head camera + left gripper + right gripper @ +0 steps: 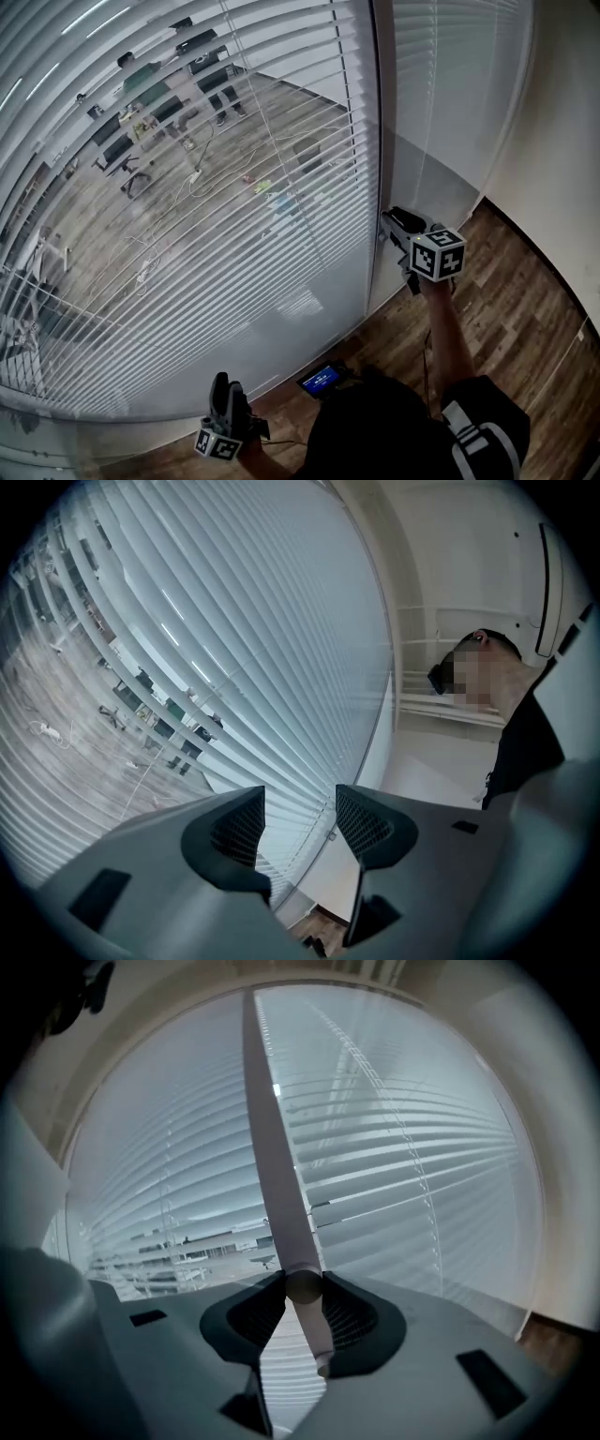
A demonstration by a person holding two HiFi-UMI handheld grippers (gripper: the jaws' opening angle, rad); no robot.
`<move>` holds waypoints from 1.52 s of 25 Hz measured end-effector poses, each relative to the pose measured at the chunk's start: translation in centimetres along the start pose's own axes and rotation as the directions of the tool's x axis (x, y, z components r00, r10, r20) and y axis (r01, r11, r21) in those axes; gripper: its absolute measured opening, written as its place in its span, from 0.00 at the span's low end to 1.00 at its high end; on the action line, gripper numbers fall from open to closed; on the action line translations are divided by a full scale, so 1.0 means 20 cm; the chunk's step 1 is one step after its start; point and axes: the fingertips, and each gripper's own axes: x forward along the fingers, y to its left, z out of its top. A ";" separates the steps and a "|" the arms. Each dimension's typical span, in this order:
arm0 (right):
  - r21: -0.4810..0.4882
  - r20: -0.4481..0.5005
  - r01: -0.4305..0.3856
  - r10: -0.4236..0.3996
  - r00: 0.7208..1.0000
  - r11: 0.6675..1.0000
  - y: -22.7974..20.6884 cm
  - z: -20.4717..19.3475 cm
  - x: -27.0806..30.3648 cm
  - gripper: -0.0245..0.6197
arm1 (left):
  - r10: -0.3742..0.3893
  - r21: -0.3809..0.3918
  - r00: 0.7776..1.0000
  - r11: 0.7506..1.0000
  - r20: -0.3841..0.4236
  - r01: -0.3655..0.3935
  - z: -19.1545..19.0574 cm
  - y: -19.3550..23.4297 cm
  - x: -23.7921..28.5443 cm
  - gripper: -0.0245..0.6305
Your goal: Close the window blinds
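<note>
White horizontal blinds (187, 187) cover a large glass pane; their slats are tilted partly open, so a room with a wooden floor shows through. In the right gripper view a pale tilt wand (277, 1176) hangs down in front of the slats (412, 1166). My right gripper (303, 1288) is shut on its lower end, and the tip pokes out below the jaws. The head view has this right gripper (394, 220) up against the vertical window post (380, 112). My left gripper (223, 389) hangs low near the sill and points up at the blinds (234, 639). That left gripper (300, 822) is open and holds nothing.
A second blind panel (450, 94) hangs right of the post. Beyond it a white wall (562, 169) meets the wood floor (525, 309). A small device with a blue screen (322, 380) sits low by the person's body. The person (511, 733) fills the right of the left gripper view.
</note>
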 end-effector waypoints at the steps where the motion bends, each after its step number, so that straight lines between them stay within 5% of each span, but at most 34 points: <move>1: 0.052 0.004 -0.018 0.018 1.000 0.998 0.00 0.00 0.00 0.24 | 0.000 -0.001 1.000 1.000 -0.001 0.000 0.00 0.00 0.00 0.42; 5: 0.151 0.029 -0.074 0.070 0.997 0.986 0.00 0.01 0.00 0.24 | -0.006 -0.002 1.000 1.000 -0.002 0.006 0.01 -0.01 0.00 0.42; 7: 0.073 0.041 -0.074 0.071 0.997 0.995 0.01 0.01 -0.01 0.24 | -0.009 -0.003 1.000 1.000 -0.005 0.009 0.00 -0.01 0.01 0.42; 9: -0.119 0.045 -0.017 0.023 0.999 0.993 0.03 0.01 -0.03 0.25 | -0.010 -0.003 1.000 1.000 -0.010 0.010 0.00 -0.01 0.02 0.42; 13: -0.459 0.046 0.100 -0.089 0.995 0.883 0.07 0.02 -0.04 0.29 | -0.010 -0.003 1.000 1.000 -0.016 0.010 0.00 -0.01 0.02 0.42; 19: -0.608 0.040 0.163 -0.175 0.984 0.777 0.07 0.02 -0.03 0.24 | -0.009 -0.003 1.000 1.000 -0.016 0.009 -0.01 0.00 0.02 0.42; 22: -0.547 0.023 0.150 -0.165 0.986 0.824 0.06 0.02 -0.02 0.24 | -0.004 -0.002 1.000 1.000 -0.006 0.004 -0.01 0.01 0.02 0.42; 28: -0.223 -0.001 0.059 -0.061 0.998 0.973 0.03 0.01 -0.02 0.24 | -0.003 -0.003 1.000 1.000 -0.001 0.003 -0.01 0.01 0.02 0.42; 33: 0.050 0.013 -0.051 0.050 0.999 0.997 0.01 0.01 -0.01 0.24 | -0.003 -0.004 1.000 1.000 -0.005 0.003 -0.01 0.01 0.02 0.42; 35: 0.051 0.031 -0.079 0.078 0.996 0.996 0.01 0.01 -0.01 0.24 | -0.004 -0.004 1.000 1.000 -0.007 0.004 -0.01 0.01 0.02 0.42; 38: -0.125 0.050 -0.034 0.040 0.998 0.992 0.04 0.02 -0.03 0.25 | -0.007 -0.002 1.000 1.000 -0.006 0.007 -0.01 0.01 0.02 0.42</move>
